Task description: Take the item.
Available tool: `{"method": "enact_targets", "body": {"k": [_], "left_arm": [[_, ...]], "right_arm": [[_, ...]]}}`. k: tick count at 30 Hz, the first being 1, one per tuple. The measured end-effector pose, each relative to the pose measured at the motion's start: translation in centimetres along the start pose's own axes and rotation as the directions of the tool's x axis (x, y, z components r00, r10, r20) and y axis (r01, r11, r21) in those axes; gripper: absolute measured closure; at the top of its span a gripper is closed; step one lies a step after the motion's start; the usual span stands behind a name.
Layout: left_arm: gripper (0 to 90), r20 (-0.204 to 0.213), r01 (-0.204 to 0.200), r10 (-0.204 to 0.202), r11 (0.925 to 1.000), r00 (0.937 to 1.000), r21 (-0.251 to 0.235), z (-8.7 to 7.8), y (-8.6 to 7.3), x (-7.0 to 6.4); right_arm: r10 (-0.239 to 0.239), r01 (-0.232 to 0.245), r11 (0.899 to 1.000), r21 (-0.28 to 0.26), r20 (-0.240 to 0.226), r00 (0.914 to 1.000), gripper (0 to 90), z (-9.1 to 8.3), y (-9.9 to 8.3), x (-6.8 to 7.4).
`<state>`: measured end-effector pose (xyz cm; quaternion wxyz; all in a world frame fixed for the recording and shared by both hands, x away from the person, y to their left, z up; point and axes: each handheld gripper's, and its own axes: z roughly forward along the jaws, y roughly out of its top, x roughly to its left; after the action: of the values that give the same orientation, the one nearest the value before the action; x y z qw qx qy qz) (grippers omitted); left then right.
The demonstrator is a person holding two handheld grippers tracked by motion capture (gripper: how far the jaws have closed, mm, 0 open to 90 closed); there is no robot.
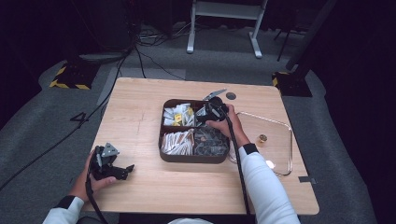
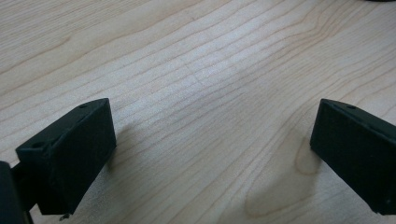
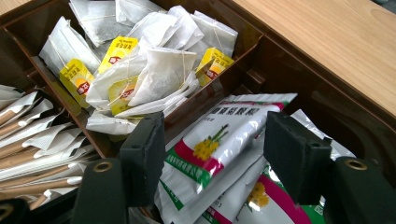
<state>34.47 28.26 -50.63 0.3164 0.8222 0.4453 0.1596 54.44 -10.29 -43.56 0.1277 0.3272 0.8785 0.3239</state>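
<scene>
The right tongs stand apart over the far right compartment of the brown tray, jaws either side of a white sachet printed with green, red and a yellow flower. The left jaw looks to be at the sachet's edge, though whether the pads truly touch it is hard to tell; nothing is clamped. In the high view the right tongs sit at the tray's far side.

The left tongs are spread wide, holding nothing, low over bare wood near the surface's near left corner, well apart from the tray.

The tray has four compartments: tea bags with yellow tags far left, sachets far right, paper-wrapped sticks near left, dark packets near right. A clear lid lies just right of the tray, touching or nearly so.

Open wood lies left and in front of the tray; the lid takes most of the right side.
</scene>
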Motion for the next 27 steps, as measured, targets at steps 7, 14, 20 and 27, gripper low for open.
{"method": "enact_targets", "body": {"k": [7, 14, 20, 27], "left_arm": [[0.5, 0.000, -0.001, 0.001, 1.0000, 1.0000, 0.001, 0.0, 0.0, 0.0], [0.5, -0.001, 0.000, 0.000, 1.0000, 1.0000, -0.001, 0.0, 0.0, 0.0], [0.5, 0.000, -0.001, 0.001, 1.0000, 1.0000, 0.000, 0.0, 0.0, 0.0], [0.5, 0.000, 0.000, 0.000, 1.0000, 1.0000, 0.000, 0.0, 0.0, 0.0]], "right_arm": [[-0.009, 0.008, 1.000, -0.006, -0.026, 0.9996, 42.0, 0.4, 0.4, 0.3], [0.003, -0.003, 1.000, 0.024, -0.004, 1.0000, 55.3, 1.3, 0.4, 0.4], [0.024, -0.024, 1.000, 0.011, 0.018, 0.9996, 74.2, 1.3, 0.4, 0.4], [0.013, -0.012, 0.999, -0.048, 0.016, 0.9998, 84.9, 0.5, 0.2, 0.5]]}}
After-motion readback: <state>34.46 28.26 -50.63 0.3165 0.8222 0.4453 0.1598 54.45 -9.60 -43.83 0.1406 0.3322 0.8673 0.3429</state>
